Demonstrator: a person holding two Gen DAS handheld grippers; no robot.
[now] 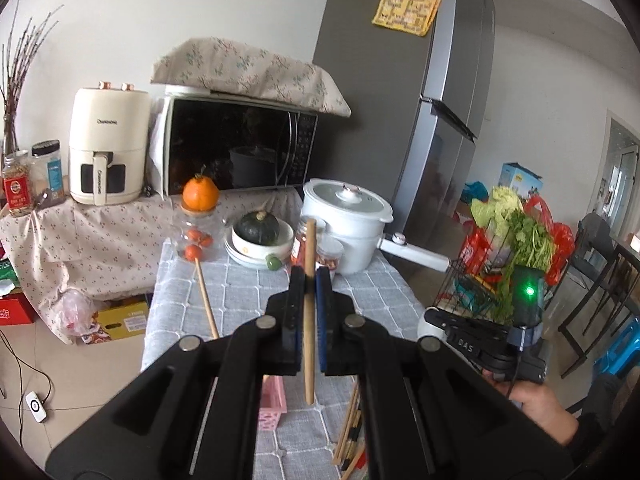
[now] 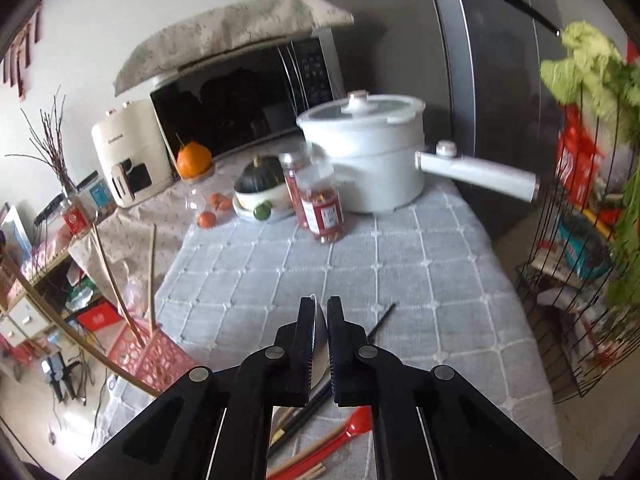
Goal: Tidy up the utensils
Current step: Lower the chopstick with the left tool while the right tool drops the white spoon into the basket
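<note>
Left wrist view
Left gripper [image 1: 310,280]: pressed together on a wooden stick [image 1: 309,312], held upright over the grey checked tablecloth [image 1: 248,292].
Pink basket [image 1: 272,404]: near, just left of the stick's lower end; another wooden stick [image 1: 207,300] leans up from that side.
Chopsticks [image 1: 350,432]: lying on the cloth, near right.
Far end: white pot [image 1: 344,216], green squash [image 1: 257,228] in a bowl.

Right wrist view
Right gripper [image 2: 319,320]: pinching a thin pale utensil [image 2: 319,356]; what kind I cannot tell.
Red spoon [image 2: 344,434]: lying on the cloth, near, beside dark chopsticks [image 2: 308,412].
Pink basket [image 2: 154,356]: near left at the table edge, wooden sticks [image 2: 152,276] standing in it.
Spice jar [image 2: 320,200]: far, in front of the white pot [image 2: 372,160].
</note>
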